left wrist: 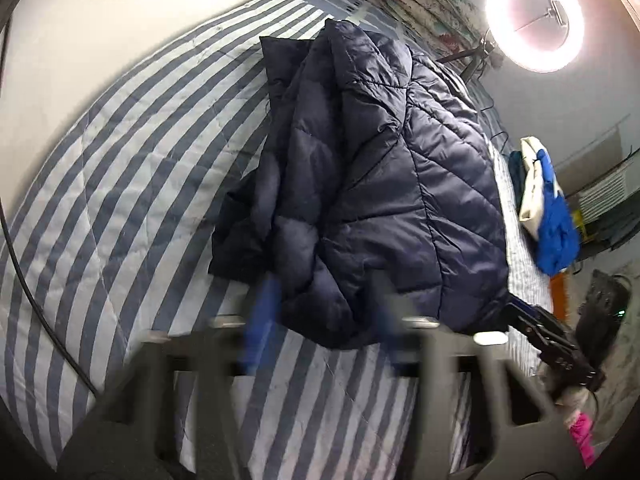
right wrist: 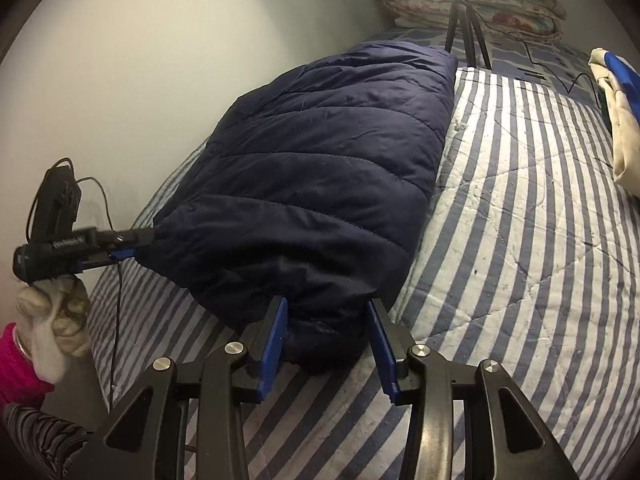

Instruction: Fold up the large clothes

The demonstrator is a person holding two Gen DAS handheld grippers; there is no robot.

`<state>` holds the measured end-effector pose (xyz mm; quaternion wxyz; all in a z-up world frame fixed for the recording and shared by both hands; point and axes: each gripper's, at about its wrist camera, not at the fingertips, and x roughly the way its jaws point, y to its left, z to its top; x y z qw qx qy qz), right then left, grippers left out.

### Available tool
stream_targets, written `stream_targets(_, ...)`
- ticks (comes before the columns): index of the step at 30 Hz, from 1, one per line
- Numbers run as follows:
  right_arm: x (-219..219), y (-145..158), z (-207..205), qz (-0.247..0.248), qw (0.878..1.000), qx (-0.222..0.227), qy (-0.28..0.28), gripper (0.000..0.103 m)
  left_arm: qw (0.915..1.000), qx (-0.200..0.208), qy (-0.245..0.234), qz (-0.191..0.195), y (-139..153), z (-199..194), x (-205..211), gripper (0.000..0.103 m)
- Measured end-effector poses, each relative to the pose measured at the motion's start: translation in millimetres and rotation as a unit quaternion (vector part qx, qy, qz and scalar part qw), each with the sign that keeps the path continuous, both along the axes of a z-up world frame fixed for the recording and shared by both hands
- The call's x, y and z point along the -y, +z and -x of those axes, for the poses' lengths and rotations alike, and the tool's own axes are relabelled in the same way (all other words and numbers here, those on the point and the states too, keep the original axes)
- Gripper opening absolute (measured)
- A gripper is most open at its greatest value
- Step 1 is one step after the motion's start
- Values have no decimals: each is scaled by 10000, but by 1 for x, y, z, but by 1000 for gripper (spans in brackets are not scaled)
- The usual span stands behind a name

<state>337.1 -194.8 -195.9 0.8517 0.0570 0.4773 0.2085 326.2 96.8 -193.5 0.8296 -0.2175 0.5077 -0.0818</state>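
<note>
Your navy puffer jacket [right wrist: 312, 168] lies lengthwise-folded on the striped bed [right wrist: 520, 208]. Your right gripper [right wrist: 328, 332] straddles its near end, jaws parted; your left gripper [right wrist: 134, 250] pinches its corner. Cross-folding remains, I judge.

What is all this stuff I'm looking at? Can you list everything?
Puffer jacket: one, navy, partly folded on the bed.
Quilt: one, blue and white stripes, covering the bed.
Clothes pile: one, blue and cream, bed's far edge.
Floral bedding: one bundle, pale, at the head.
Ring light: one, white, on a black tripod.
Left gripper: black and blue, at the jacket's edge; white-gloved hand.
Right gripper: jaws either side of the jacket's near end.
</note>
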Motion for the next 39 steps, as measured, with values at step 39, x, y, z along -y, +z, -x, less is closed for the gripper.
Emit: stream_targets(39,-28,1,-199,936,9917,759,-455,42,9831,807,-755,-1458,13,-139,38,17)
